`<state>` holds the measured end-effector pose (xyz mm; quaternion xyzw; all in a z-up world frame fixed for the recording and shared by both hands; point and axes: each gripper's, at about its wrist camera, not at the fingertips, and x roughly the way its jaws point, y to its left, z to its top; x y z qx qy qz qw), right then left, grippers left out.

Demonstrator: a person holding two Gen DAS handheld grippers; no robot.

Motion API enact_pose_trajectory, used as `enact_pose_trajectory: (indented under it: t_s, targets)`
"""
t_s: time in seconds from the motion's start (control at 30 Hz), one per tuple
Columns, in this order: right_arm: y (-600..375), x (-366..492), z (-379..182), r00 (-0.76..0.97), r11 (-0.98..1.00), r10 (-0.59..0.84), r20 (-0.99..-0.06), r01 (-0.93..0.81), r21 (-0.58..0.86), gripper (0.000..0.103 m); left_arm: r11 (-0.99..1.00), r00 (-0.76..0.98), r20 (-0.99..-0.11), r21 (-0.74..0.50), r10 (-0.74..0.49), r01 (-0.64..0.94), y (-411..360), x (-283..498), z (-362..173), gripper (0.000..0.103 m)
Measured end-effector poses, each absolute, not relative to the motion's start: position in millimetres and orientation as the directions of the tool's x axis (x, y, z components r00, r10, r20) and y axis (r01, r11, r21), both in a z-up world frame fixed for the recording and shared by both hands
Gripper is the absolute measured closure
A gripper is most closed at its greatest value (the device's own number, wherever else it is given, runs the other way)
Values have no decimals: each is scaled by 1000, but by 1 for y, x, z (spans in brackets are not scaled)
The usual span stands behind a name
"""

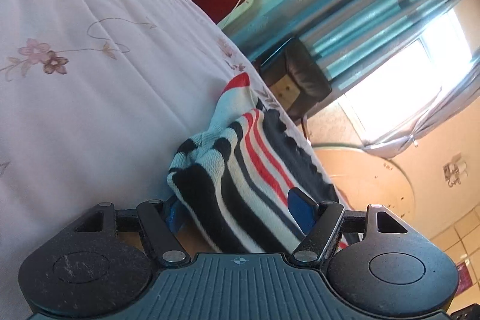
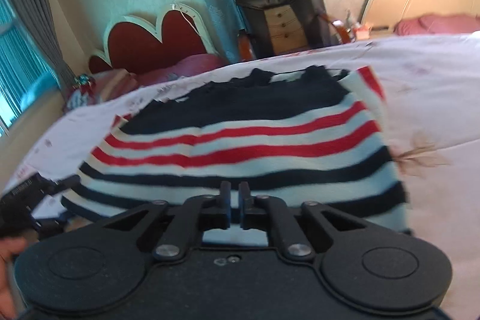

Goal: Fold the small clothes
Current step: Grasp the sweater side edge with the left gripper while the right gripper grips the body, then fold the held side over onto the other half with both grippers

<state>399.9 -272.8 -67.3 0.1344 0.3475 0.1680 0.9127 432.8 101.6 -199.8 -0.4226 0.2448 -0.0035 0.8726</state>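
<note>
Striped knit garment (image 2: 240, 146): spread on floral bedsheet (image 1: 90, 80), its ragged navy edge toward the red headboard (image 2: 150, 47); bare sheet lies open right of the garment; left gripper (image 1: 240, 206) spread astride its bunched near corner; right gripper (image 2: 235, 194) pressed together just above its near hem.

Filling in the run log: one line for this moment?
item: striped knit garment on floral bedsheet | left claw: open, straddling garment fold | right claw: shut, empty
</note>
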Motion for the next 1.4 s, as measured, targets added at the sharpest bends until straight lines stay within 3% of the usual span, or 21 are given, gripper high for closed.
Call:
enact_pose_trajectory:
  t_s: [0.07,0.2,0.33,0.4,0.43,0.53,0.9,1.07,1.23,1.4]
  targets:
    - [-264,416,-70,692,893,425,-584,-215,396,98,622,882,-421,-755,-213,-210,105,446,-200,39]
    - [-244,440,-72,673,879,456,-581,-239,413,98,563,870,-445,-784,-214,-262,115,473,-212,71]
    - [-230,454,-76,659,877,463,-593,-246,412,98,525,876,-416,-817,-246,-240,118,478,-216,82]
    - [-225,457,-76,652,876,465,-598,-245,415,98,416,919,-276,-898,-282,-142,123,464,-214,83]
    - [-224,456,-74,652,875,468,-596,-249,415,98,428,924,-267,-894,-275,-131,122,462,-212,83]
    - [-219,456,-75,644,876,473,-602,-266,403,98,416,899,-339,-886,-276,-206,126,464,-231,83]
    - [-214,464,-92,613,895,444,-653,-275,351,103,408,899,-310,-897,-310,-168,125,470,-233,83]
    - [-209,466,-90,609,908,418,-674,-286,305,103,388,907,-238,-917,-349,-91,123,472,-207,83]
    - [-216,469,-93,603,897,440,-666,-255,361,103,416,880,-171,-909,-444,33,89,482,-157,83]
    - [-230,472,-100,594,862,485,-642,-202,464,103,537,812,-215,-832,-543,139,16,496,-114,83]
